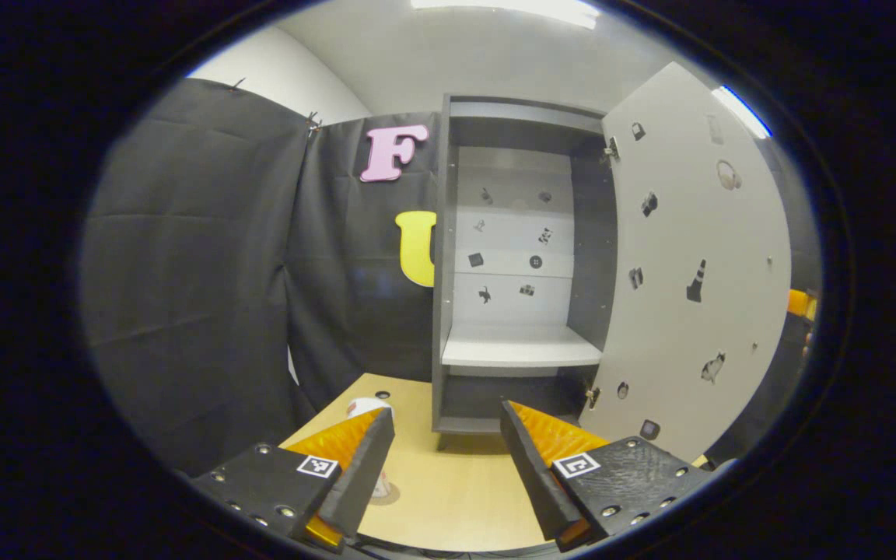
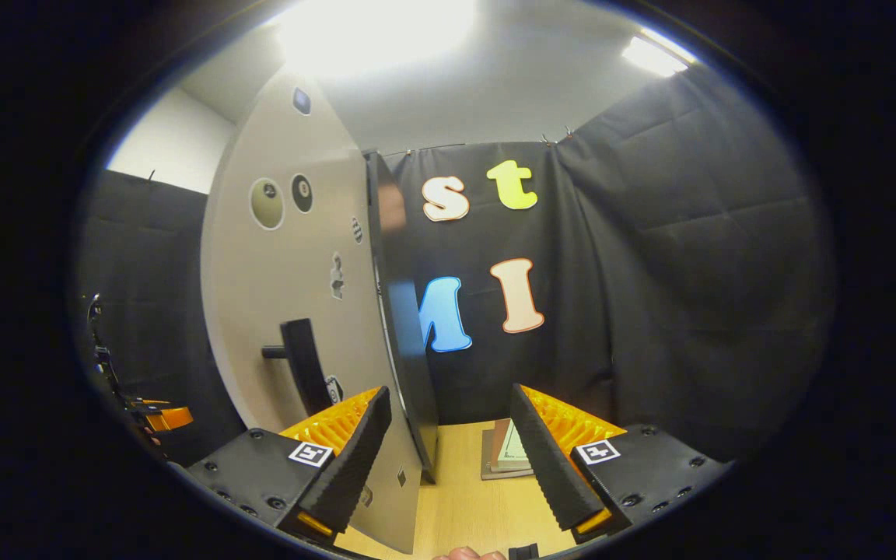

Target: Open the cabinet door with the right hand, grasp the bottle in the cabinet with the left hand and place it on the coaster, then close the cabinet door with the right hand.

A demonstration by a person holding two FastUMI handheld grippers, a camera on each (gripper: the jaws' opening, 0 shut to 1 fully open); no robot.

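Left gripper view: the left gripper (image 1: 448, 443), released, faces the cabinet (image 1: 518, 264); the bottle (image 1: 368, 407) sits behind its left finger.

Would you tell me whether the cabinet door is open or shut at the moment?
Open. In the left gripper view the cabinet door stands swung out to the right, leaving the cabinet interior and its shelf exposed.
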